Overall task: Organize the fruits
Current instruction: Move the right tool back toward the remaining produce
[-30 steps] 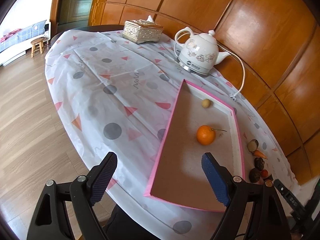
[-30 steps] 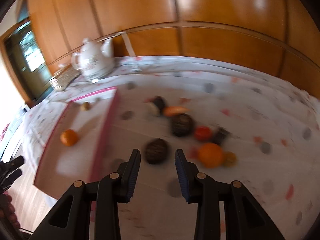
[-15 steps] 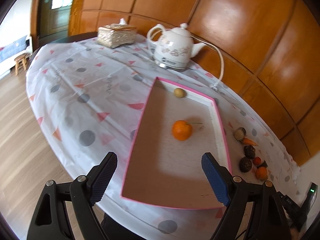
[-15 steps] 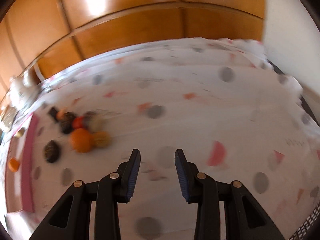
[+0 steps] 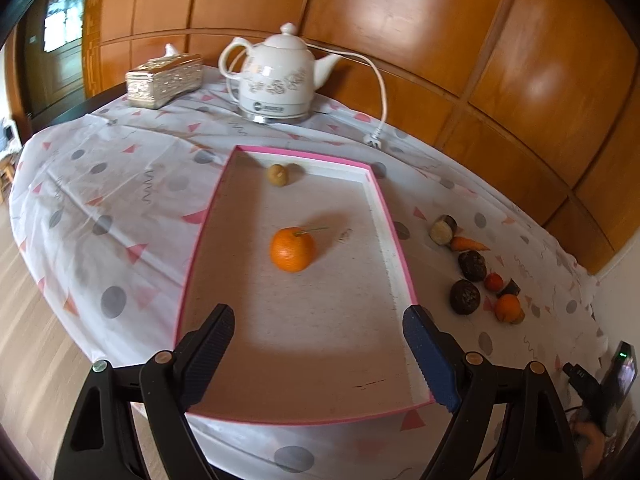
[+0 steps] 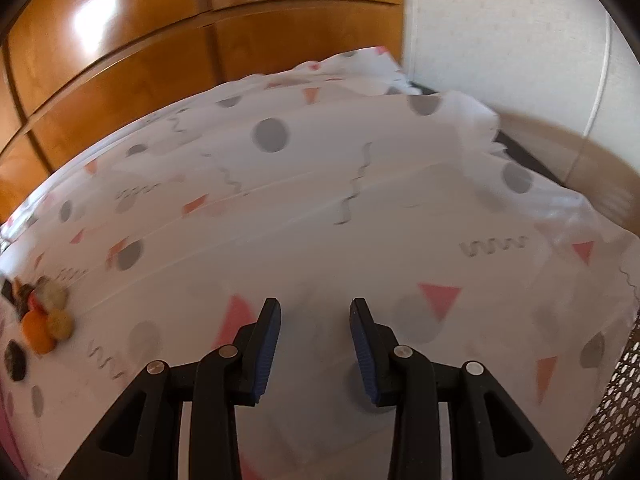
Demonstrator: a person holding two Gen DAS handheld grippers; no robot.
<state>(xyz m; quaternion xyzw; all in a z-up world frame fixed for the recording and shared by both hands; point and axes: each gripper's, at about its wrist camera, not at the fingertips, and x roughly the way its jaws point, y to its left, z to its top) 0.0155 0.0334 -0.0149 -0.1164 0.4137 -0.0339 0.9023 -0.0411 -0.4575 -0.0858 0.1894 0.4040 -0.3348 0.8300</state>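
A pink-rimmed tray [image 5: 394, 236] lies on the table. In it sit an orange [image 5: 293, 249] near the middle and a small tan fruit [image 5: 277, 175] at the far end. My left gripper [image 5: 320, 344] is open and empty, above the tray's near end. Right of the tray lies a cluster of loose produce: a dark round fruit [image 5: 464, 297], another dark one [image 5: 472, 265], a carrot [image 5: 468, 243], a small orange [image 5: 508, 307]. My right gripper [image 6: 315, 320] is open and empty over bare tablecloth; the cluster [image 6: 38, 330] sits blurred at its far left.
A white electric kettle [image 5: 276, 80] with a cord [image 5: 382, 92] and a metallic tissue box [image 5: 164, 80] stand behind the tray. Wood panelling [image 5: 480, 40] backs the table. The table's right edge [image 6: 560, 200] and a white wall are near the right gripper.
My right gripper has swung right, away from the fruit cluster, which slid to the view's left edge. My left gripper has turned to face the tray squarely.
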